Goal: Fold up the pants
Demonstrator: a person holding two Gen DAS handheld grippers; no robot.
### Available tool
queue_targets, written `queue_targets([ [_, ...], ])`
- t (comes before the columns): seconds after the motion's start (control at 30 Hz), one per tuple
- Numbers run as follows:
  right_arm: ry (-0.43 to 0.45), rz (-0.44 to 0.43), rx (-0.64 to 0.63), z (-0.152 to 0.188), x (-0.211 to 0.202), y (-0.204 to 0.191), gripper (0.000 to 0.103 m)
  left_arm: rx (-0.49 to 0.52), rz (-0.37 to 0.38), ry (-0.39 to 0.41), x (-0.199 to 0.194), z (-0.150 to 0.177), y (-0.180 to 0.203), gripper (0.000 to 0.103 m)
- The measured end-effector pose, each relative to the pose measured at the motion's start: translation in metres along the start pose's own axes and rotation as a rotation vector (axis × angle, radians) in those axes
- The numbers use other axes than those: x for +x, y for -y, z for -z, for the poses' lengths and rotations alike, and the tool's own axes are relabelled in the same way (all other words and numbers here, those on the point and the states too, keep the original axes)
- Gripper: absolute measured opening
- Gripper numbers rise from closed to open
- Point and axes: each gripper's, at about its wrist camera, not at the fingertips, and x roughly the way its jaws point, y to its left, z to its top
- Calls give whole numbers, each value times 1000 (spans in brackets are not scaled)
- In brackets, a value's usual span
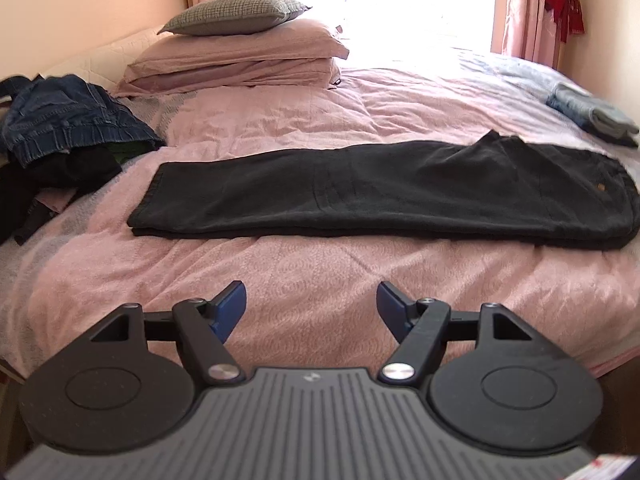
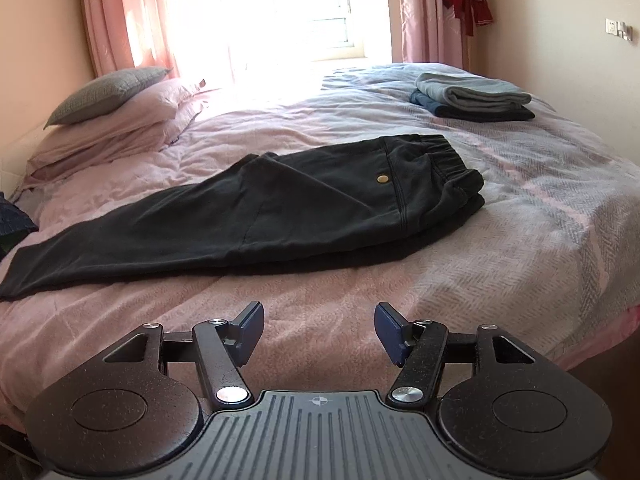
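Observation:
Black pants (image 1: 380, 192) lie flat across the pink bed cover, folded lengthwise with one leg on the other. Their leg hems are at the left and the elastic waistband (image 2: 452, 160) at the right, with a small brass button on the hip. My left gripper (image 1: 311, 304) hovers open above the bed's near edge, short of the pants' long side, with nothing between its blue pads. My right gripper (image 2: 319, 328) is likewise open and empty, held back from the pants near the waist end.
A heap of unfolded clothes with dark denim (image 1: 68, 120) sits at the bed's left edge. Stacked pillows (image 1: 240, 56) lie at the head by the window. A pile of folded garments (image 2: 476, 98) rests at the far right. A red cloth (image 2: 466, 0) hangs on the wall.

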Motion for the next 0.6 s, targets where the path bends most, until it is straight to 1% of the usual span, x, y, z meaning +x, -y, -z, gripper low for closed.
queue_targets([
  [0.07,-4,8,-32,-2,7,-7,58,-69,49,7,13,-3,-20,68],
  [0.13,-6,15,-56,-4,15,-17,58,-155,77,25,29,-5,-45,63],
  [0.17,-12,14,-66,-5,21,-23,58,-202,81,30,38,-6,-59,58],
  [0.23,-22,7,-81,-7,35,-37,58,-290,81,33,56,-9,-87,39],
  [0.3,-35,-2,-99,-9,54,-56,58,-350,76,45,76,-12,-114,35],
  [0.37,-46,-21,-120,-10,72,-78,58,-399,67,56,95,-16,-134,35],
  [0.47,-32,-58,-148,-14,95,-114,58,-502,83,72,121,-21,-160,35],
  [0.53,-24,-91,-173,-17,108,-140,58,-597,101,66,141,-21,-176,36],
  [0.6,-9,-124,-198,-19,119,-164,58,-720,134,35,160,-14,-192,37],
])
